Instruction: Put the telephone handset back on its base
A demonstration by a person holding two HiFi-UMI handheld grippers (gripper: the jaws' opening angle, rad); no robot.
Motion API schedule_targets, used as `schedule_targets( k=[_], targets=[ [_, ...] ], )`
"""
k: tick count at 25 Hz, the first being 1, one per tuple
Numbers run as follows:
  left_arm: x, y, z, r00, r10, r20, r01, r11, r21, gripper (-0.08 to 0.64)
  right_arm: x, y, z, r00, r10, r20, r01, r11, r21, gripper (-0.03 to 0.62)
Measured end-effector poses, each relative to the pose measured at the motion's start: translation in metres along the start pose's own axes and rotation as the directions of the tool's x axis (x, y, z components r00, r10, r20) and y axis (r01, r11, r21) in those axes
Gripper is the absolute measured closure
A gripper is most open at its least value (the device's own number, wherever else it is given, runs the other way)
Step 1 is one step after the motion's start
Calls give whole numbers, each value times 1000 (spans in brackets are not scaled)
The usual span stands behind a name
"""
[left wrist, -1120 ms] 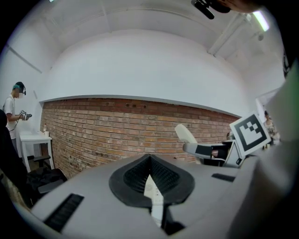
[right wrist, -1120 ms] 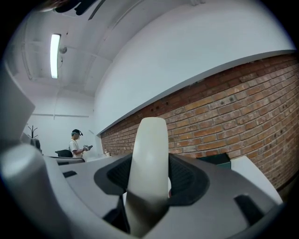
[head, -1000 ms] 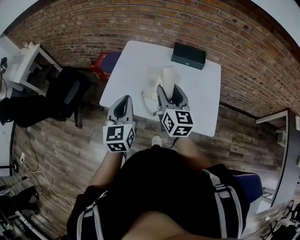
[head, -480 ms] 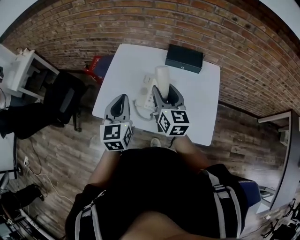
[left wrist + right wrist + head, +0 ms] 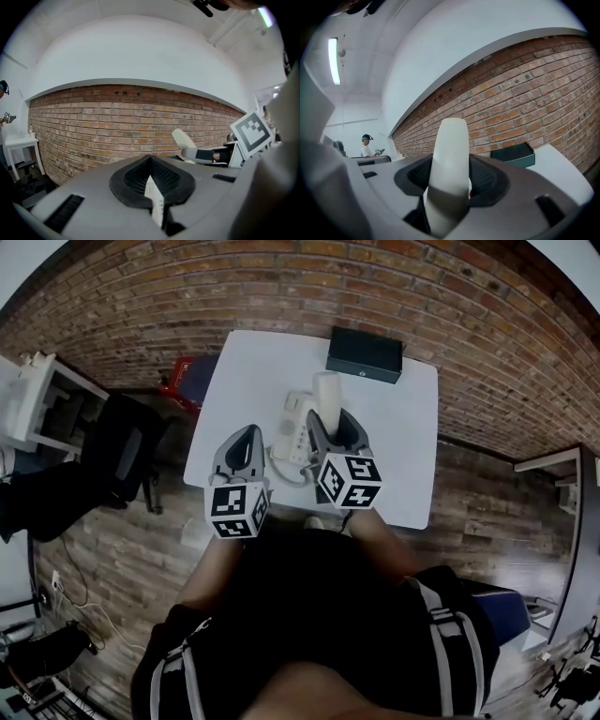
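Observation:
A cream telephone base [image 5: 294, 427] lies in the middle of the white table [image 5: 403, 456], with its curled cord [image 5: 284, 469] hanging toward the near edge. My right gripper [image 5: 330, 420] is shut on the cream handset [image 5: 327, 392], which stands upright just right of the base. In the right gripper view the handset [image 5: 450, 154] rises between the jaws and hides the base. My left gripper [image 5: 247, 435] hovers at the table's near left edge, its jaws together on nothing. The left gripper view shows the handset [image 5: 184, 138] off to the right.
A black box [image 5: 364, 353] lies at the table's far edge by the brick wall [image 5: 281, 287]. Left of the table are a black office chair [image 5: 117, 451], a red item [image 5: 183, 371] and a white desk [image 5: 42, 395]. A person [image 5: 367, 145] stands far off.
The head view has shifted, so the table sits lower and more to the left. Both grippers hold their pose, and the right one keeps its grip on the upright handset.

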State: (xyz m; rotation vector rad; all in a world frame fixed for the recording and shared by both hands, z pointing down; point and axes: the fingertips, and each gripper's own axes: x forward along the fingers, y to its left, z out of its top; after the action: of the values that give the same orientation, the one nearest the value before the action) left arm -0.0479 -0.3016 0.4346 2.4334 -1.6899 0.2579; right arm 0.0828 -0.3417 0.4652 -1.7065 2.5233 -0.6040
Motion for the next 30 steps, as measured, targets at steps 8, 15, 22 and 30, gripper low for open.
schedule_targets(
  k=[8, 15, 22, 30],
  targets=[
    [21, 33, 10, 996, -90, -4, 90, 996, 9, 563, 30, 11, -19, 996, -84, -39, 85, 995, 47, 388],
    [32, 66, 7, 991, -131, -25, 131, 991, 0, 563, 66, 13, -50, 980, -153, -129, 168, 979, 116, 388],
    [34, 100, -1, 989, -144, -45, 143, 989, -24, 563, 100, -1, -109, 922, -269, -280, 313, 941, 128, 388],
    [34, 129, -10, 987, -147, -66, 145, 989, -37, 563, 115, -25, -150, 822, -419, -385, 480, 875, 71, 388]
  ],
)
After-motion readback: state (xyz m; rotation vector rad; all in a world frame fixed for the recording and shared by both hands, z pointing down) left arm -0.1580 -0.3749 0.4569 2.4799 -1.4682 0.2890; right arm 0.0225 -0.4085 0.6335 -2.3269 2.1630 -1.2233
